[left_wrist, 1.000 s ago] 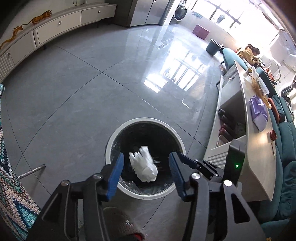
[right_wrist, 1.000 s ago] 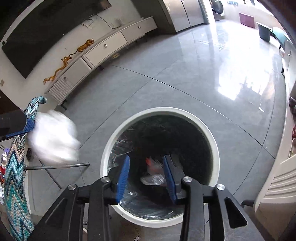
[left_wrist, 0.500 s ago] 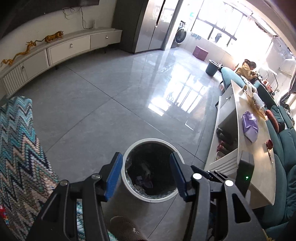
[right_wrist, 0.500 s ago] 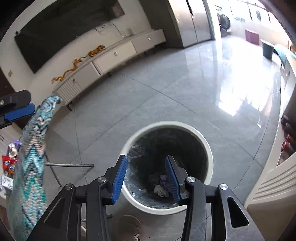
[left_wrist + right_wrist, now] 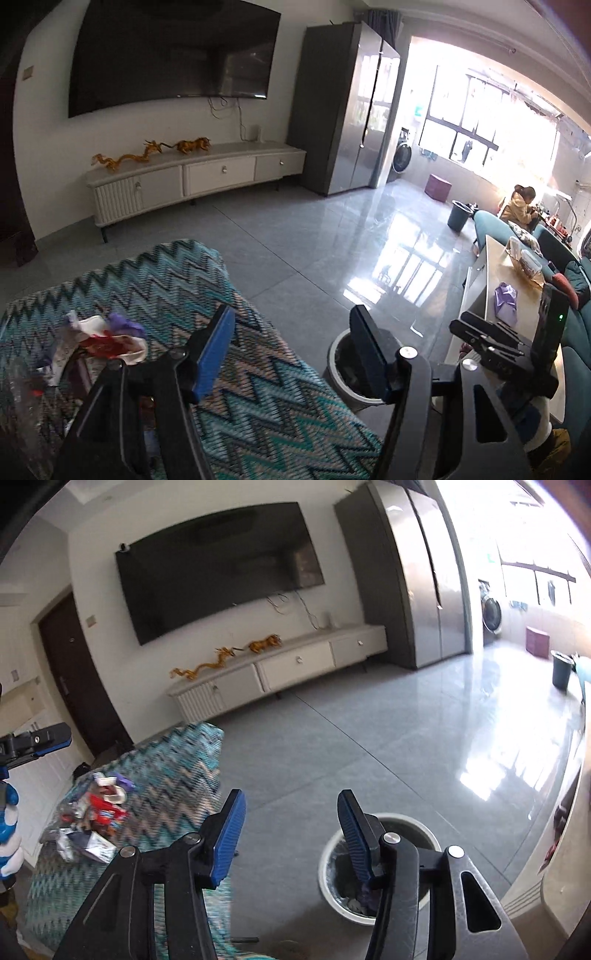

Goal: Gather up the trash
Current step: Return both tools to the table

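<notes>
**Both grippers empty, trash waiting on the zigzag cloth**

My left gripper (image 5: 288, 350) has its jaws opening, and nothing sits between the blue pads; only the cloth and floor show through the gap. My right gripper (image 5: 291, 834) is opening too, equally empty, with bare grey floor between its fingers.

The trash pile (image 5: 88, 819) lies on the zigzag-patterned cloth (image 5: 173, 775), at about nine o'clock from my right gripper and well apart from it. It is a loose heap of crumpled wrappers, red, white and purple, with some clear plastic. From my left camera the same heap sits at about nine to ten o'clock, near the left finger, partly blurred.

The trash bin (image 5: 402, 821), round with a pale rim and a dark liner, stands on the floor at about three o'clock from my right gripper, partly behind the right finger. Some scraps lie at its bottom. In my left view the bin peeks out behind the right finger at about three o'clock.

At twelve o'clock, far off, a dark television (image 5: 173, 55) hangs over a long white cabinet (image 5: 199, 177).
</notes>
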The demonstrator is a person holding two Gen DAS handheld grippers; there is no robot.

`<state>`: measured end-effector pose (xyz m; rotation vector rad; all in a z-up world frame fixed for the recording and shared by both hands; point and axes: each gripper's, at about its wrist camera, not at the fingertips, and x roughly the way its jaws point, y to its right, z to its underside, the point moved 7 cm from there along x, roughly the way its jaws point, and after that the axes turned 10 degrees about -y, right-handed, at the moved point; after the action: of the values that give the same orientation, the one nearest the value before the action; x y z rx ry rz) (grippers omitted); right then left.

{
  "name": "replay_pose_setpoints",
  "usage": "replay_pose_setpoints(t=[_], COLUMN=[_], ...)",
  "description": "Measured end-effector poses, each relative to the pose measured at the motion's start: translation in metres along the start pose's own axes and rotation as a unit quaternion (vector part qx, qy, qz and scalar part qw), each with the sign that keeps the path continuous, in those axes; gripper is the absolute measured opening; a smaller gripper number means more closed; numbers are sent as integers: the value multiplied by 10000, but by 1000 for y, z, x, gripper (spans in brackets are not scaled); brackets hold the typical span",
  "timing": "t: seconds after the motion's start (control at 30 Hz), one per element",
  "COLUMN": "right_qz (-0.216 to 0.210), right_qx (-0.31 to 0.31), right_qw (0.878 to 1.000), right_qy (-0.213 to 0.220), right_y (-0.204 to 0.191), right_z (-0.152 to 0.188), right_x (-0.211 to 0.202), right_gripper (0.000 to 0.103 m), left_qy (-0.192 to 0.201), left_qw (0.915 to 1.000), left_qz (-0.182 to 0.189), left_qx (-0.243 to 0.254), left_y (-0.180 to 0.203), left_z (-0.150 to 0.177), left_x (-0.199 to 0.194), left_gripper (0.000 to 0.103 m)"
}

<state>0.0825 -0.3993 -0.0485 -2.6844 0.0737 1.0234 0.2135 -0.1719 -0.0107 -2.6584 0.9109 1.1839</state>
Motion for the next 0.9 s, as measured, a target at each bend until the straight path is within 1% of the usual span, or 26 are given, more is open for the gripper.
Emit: replay_pose_setpoints(t=[0.13,0.23,0.3,0.4,0.5,0.57,0.67,0.73,0.9], right_qz=[-204,-302,-433,-563,-764,-854,-1000,-1116,-1398], right_qx=[-323,-596,-817,-1143,-1412,-1548,-1725,-1812,-1974], right_qw=[9992,9976,9955,9917,9870,9842,9798,9767,9679], right_qy=[143,185,184,181,123,52,-127,-265,-679], right_y=[-40,-71,-97,-129,-157,-172,-190,-199,-214], right_z=[-8,-10,-11,-10,-4,1,10,18,37], right_x=[-21,-28,-32,-33,-31,-28,-16,-7,22], right_gripper=[52,53,53,53,54,56,57,58,61], left_qy=[237,309,308,337,338,310,170,43,-297], left_qw=[9985,9963,9942,9914,9888,9874,9859,9851,9853], left_qz=[-465,-756,-945,-1074,-1109,-1084,-1068,-1105,-970], left_qx=[-158,-251,-404,-667,-941,-1112,-1278,-1314,-1376], left_y=[-58,-93,-116,-144,-168,-177,-185,-189,-186], left_z=[27,52,69,99,124,138,152,161,177], left_x=[-59,-92,-109,-128,-139,-141,-130,-117,-79], left_gripper=[63,63,63,63,63,63,63,63,65])
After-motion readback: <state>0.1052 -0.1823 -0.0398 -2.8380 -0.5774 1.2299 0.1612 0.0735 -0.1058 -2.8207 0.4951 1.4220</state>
